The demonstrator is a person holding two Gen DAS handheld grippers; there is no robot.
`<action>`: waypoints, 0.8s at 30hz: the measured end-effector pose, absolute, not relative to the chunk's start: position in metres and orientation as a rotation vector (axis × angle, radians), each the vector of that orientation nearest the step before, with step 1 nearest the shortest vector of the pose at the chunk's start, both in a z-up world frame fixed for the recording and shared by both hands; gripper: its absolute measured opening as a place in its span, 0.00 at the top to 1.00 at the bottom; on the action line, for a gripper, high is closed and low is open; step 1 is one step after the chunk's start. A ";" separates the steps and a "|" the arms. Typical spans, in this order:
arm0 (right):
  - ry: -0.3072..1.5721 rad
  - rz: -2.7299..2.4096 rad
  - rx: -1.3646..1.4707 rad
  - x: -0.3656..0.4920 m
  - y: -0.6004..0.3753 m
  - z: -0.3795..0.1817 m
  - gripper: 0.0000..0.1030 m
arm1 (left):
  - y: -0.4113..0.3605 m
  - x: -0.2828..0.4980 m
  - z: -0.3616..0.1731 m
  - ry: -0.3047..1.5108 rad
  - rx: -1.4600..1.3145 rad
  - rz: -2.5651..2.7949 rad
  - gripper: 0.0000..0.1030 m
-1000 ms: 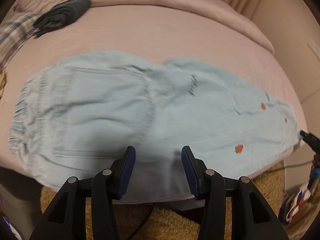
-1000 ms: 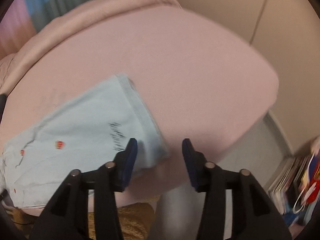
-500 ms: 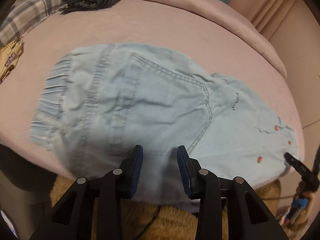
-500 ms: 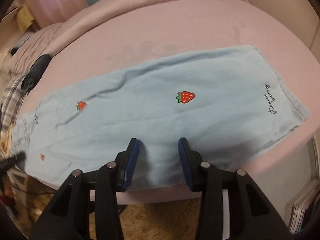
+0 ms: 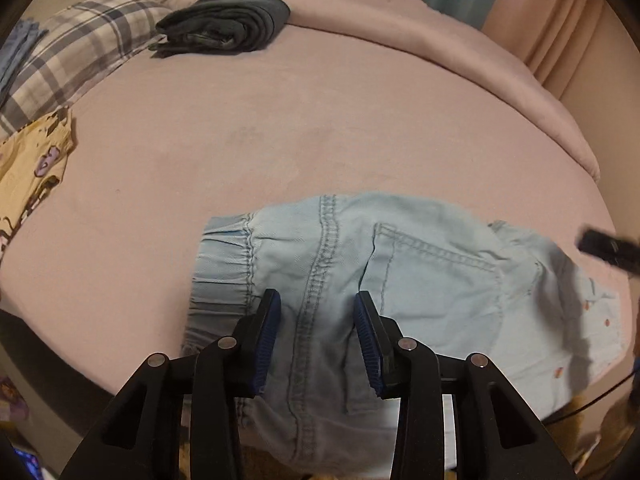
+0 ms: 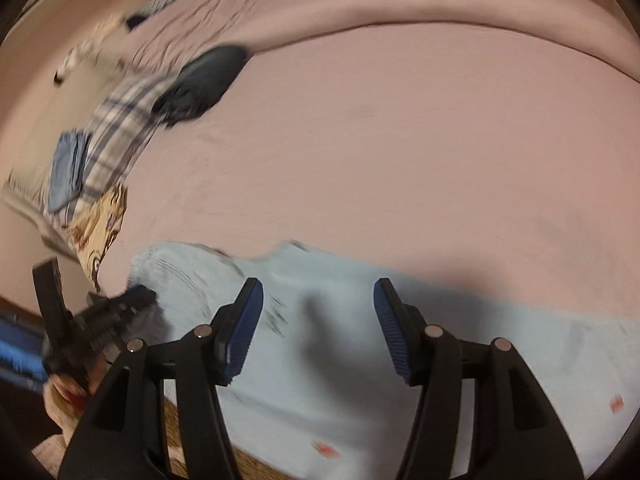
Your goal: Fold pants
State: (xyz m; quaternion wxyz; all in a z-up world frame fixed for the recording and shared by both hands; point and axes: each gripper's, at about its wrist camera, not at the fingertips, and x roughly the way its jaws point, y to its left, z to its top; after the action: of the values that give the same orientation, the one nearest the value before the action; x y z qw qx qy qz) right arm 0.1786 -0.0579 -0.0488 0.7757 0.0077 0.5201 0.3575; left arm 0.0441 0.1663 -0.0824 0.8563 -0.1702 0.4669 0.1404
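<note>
Here: soft pale denim pants (image 5: 420, 280), gathered waistband, on matte pink bedsheet (image 5: 280, 128).

pants (image 5: 420, 280): light blue denim, small red strawberry prints
state: spread flat, unfolded
place: near edge of pink bed (image 5: 320, 128)

The left gripper (image 5: 316, 334) points forward and down, its blue-padded fingers (image 5: 266, 338) spread apart — nothing between them. The right gripper (image 6: 318, 326) does likewise, jaws parted wider; its black tip (image 5: 608, 248) shows blurred at the left camera's right edge.
</note>
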 end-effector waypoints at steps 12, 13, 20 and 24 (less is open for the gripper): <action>1.183 0.832 -0.226 0.199 -0.011 -0.086 0.82 | 0.176 0.028 -0.081 0.934 -0.350 0.246 0.62; 1.163 0.834 -0.215 0.198 -0.014 -0.085 0.93 | 0.178 0.026 -0.082 0.937 -0.356 0.244 0.62; 1.025 0.803 0.002 0.197 -0.047 -0.052 0.94 | 0.177 0.016 -0.080 0.934 -0.354 0.228 0.62; 1.029 0.724 -0.085 0.201 -0.036 -0.079 0.97 | 0.180 0.023 -0.077 0.954 -0.359 0.220 0.62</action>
State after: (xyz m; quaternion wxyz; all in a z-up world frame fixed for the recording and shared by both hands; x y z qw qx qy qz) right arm 0.2013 -0.0356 -0.0792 0.8078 -0.0399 0.4809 0.3385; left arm 0.0233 0.1802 -0.0774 0.8670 -0.1716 0.4558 0.1049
